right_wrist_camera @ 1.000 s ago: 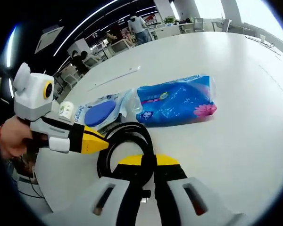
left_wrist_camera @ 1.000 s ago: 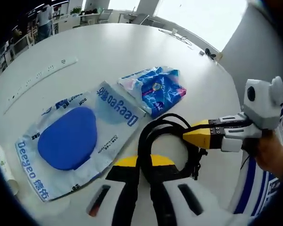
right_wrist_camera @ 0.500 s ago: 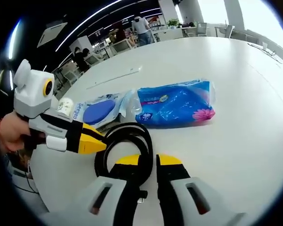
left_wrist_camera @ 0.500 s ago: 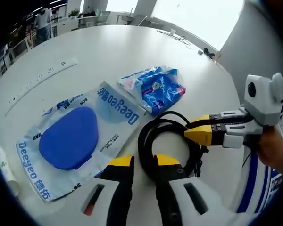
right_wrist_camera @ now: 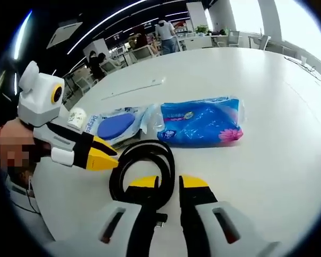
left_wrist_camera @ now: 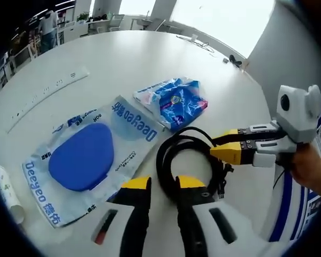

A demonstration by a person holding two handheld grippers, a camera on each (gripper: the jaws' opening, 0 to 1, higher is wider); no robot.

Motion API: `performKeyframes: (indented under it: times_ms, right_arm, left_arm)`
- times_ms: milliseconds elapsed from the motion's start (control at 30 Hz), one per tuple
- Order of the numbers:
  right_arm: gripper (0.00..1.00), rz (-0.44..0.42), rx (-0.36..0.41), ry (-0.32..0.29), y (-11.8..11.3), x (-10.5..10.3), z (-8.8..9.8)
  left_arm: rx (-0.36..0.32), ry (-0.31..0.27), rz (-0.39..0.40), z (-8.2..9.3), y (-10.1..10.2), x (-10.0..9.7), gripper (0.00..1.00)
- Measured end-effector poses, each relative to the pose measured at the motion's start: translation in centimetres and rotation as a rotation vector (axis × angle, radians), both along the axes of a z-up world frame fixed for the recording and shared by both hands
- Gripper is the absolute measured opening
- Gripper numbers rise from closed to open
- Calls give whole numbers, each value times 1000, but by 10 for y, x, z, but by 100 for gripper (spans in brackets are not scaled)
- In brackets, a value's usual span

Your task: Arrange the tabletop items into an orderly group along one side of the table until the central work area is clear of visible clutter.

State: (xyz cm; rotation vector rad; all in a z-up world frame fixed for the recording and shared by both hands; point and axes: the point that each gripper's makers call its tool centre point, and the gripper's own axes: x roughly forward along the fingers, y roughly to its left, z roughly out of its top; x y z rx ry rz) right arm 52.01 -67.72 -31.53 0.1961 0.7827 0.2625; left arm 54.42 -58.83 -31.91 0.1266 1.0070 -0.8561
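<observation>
A coiled black cable lies on the white table just ahead of both grippers. My left gripper is open, and the coil's near left edge runs through the gap between its yellow tips. My right gripper is open too, with the coil passing between its tips. From the right of the left gripper view it reaches in as a yellow-tipped right gripper over the coil. A blue tissue pack and a clear Deeyeo bag holding a blue pad lie beyond.
A long white strip lies further out on the table. A small white roll sits at the table's near left edge. A person's hand holds the right gripper. Small dark items sit at the far edge. Desks and people stand behind.
Both grippers have opened and let go of the black cable, which now rests on the table. The views shifted slightly; the pack and bag have not moved.
</observation>
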Motion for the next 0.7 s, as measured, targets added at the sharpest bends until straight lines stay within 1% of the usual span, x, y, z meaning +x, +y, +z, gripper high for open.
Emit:
performKeyframes:
  times_ms: [67, 167, 233, 333, 500, 667, 700]
  right_arm:
    - [17, -1, -5, -7, -1, 0, 1]
    - [18, -1, -2, -11, -2, 0, 3]
    - [20, 0, -7, -16, -2, 0, 5]
    - [28, 1, -13, -24, -2, 0, 7]
    - [35, 7, -20, -25, -3, 0, 8]
    - [38, 12, -22, -32, -2, -1, 11]
    - [39, 9, -24, -33, -2, 0, 12]
  left_arm:
    - [0, -1, 0, 1, 1, 0, 17]
    - [-2, -1, -3, 2, 1, -2, 17]
    - [-3, -2, -3, 3, 1, -2, 18]
    - [-6, -1, -6, 4, 1, -4, 20]
    - [-24, -9, -9, 12, 0, -4, 23]
    - [-37, -15, -11, 17, -1, -3, 26]
    - [-39, -16, -13, 18, -1, -3, 27]
